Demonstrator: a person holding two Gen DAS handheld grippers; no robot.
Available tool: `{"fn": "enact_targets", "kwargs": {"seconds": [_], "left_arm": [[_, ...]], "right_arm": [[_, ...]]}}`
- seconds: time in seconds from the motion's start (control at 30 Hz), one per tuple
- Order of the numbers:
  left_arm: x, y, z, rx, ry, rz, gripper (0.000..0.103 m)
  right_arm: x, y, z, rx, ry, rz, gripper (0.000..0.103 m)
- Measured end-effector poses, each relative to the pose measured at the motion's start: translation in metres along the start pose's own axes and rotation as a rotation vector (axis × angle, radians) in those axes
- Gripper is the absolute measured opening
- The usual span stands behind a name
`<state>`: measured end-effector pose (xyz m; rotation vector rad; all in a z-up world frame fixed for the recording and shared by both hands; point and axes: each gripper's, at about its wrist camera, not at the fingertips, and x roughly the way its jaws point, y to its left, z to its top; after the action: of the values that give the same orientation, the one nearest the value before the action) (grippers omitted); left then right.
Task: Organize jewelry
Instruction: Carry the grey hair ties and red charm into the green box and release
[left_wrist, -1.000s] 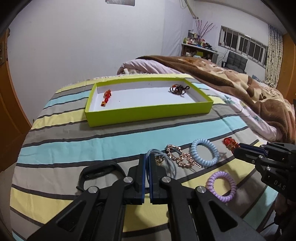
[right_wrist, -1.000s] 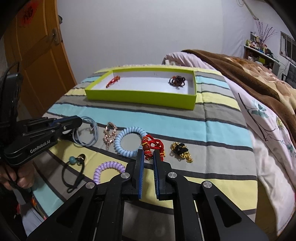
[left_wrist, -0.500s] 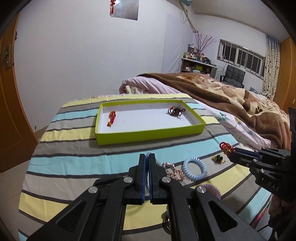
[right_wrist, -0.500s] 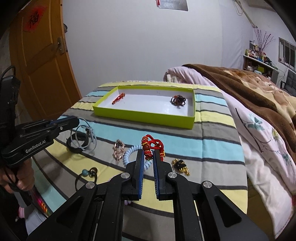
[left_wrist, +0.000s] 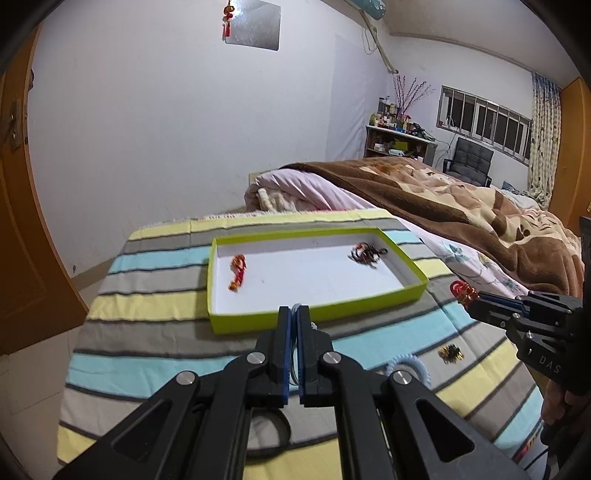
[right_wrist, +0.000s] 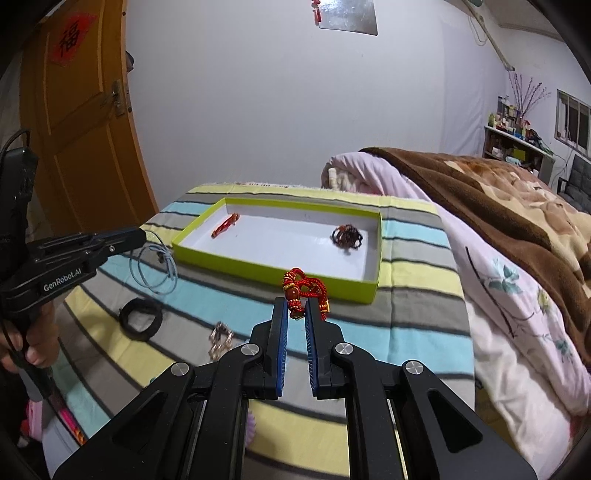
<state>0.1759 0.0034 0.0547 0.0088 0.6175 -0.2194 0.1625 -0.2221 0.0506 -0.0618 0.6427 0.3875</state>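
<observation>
Right tool (right_wrist: 296, 312) pinching red bracelet (right_wrist: 304, 286) | left tool (left_wrist: 294, 319) pinching blue cord (right_wrist: 155, 271) (both aloft) | green tray (left_wrist: 314, 319) near edge just ahead

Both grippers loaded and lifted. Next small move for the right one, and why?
Probably carry the right gripper forward over the green tray's near wall, then open. It is shut on the red knotted bracelet, held above the striped cloth just short of the tray. White floor shows bare between the red charm and the dark beaded bracelet.
</observation>
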Motion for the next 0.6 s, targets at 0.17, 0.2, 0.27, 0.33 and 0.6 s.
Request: {"fn": "enact_targets", "kwargs": {"seconds": [0.17, 0.2, 0.27, 0.33, 0.6], "left_arm": [[0.012, 0.006, 0.014, 0.013, -0.003, 0.023, 0.003], [0.016, 0.006, 0.017, 0.019, -0.002, 0.026, 0.003], [0.022, 0.008, 0.022, 0.029, -0.001, 0.033, 0.003], [0.03, 0.009, 0.027, 0.034, 0.0, 0.037, 0.003], [0.057, 0.023, 0.041, 0.023, 0.003, 0.042, 0.003]], "right_arm": [[0.013, -0.006, 0.015, -0.008, -0.002, -0.005, 0.01], [0.015, -0.007, 0.017, -0.011, -0.002, -0.007, 0.01], [0.021, -0.009, 0.023, -0.014, 0.0, -0.011, 0.01], [0.028, -0.013, 0.029, -0.018, 0.002, -0.016, 0.01], [0.058, -0.026, 0.042, -0.017, 0.032, -0.037, 0.01]]}}
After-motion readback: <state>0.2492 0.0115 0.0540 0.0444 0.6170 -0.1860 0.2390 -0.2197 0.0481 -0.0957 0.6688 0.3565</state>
